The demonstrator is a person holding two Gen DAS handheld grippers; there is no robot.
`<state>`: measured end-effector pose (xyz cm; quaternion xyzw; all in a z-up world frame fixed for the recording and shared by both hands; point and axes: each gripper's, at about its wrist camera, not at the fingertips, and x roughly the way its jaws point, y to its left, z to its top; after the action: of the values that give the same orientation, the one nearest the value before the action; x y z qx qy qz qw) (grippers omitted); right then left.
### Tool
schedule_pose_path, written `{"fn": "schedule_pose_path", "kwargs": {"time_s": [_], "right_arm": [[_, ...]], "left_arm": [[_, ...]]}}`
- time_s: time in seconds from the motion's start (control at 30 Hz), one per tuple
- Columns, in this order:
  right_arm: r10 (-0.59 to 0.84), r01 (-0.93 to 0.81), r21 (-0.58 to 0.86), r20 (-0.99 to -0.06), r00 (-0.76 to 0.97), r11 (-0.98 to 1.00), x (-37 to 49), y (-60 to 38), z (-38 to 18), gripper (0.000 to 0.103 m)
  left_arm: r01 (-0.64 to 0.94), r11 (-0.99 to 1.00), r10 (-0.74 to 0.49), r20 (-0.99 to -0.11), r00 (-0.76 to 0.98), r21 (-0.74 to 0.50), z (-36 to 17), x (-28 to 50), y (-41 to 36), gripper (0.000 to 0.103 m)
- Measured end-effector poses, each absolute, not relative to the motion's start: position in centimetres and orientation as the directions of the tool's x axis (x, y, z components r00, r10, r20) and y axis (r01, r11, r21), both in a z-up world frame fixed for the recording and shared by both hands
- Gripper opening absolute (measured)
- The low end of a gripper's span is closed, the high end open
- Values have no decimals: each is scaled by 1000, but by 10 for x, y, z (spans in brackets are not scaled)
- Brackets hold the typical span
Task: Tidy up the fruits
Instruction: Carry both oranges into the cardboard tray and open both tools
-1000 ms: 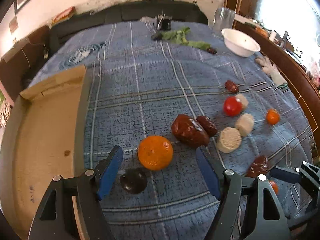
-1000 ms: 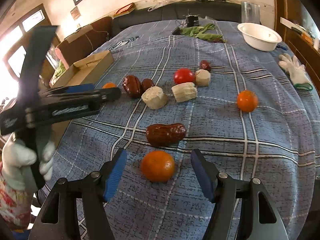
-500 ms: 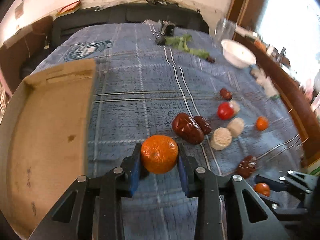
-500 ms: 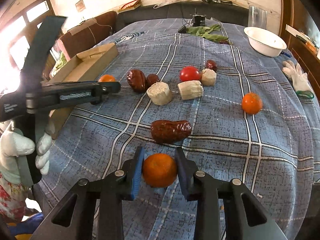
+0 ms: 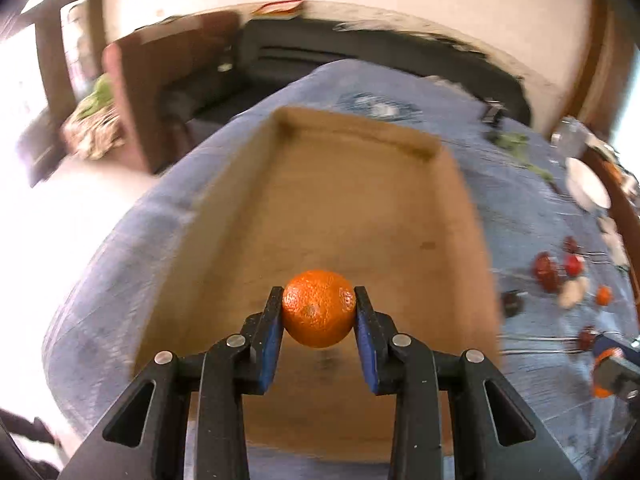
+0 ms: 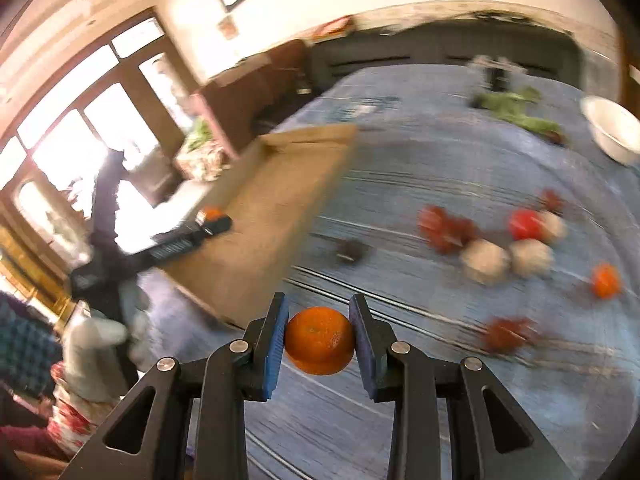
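Observation:
My left gripper is shut on an orange and holds it in the air above the open cardboard box. My right gripper is shut on a second orange, lifted above the blue checked cloth just right of the box. The left gripper with its orange also shows over the box in the right wrist view. A third orange lies at the far right. Both views are motion-blurred.
On the cloth lie a red tomato, brown dates, pale cut pieces and a small dark object. A white bowl and green leaves are at the back. The table edge drops off at left.
Both grippers have closed on their oranges and lifted them. The left one has swung left over the box; the right one has moved left toward the box.

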<state>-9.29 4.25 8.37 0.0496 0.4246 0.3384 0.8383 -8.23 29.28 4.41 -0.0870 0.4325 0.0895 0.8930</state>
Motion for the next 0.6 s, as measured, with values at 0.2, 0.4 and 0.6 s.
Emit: {"fn": "schedule_pose_path", "kwargs": {"time_s": [0.2,0.4,0.6], "right_arm": [[620,-620,325,-704,346,715,-81,129,81,35],[581,-641,302,-764,279,705,-65,189,49,35],[580,-642,310,-772,260,701,-62,208,33,38]], "left_arm": [[-321,946,156,-820,550,-35,26,-88,328,33],[-334,943,186,-811,554,-12,25,-84,347,33],[-333,942,162,-799,578,-50,28,-89,362,33]]}}
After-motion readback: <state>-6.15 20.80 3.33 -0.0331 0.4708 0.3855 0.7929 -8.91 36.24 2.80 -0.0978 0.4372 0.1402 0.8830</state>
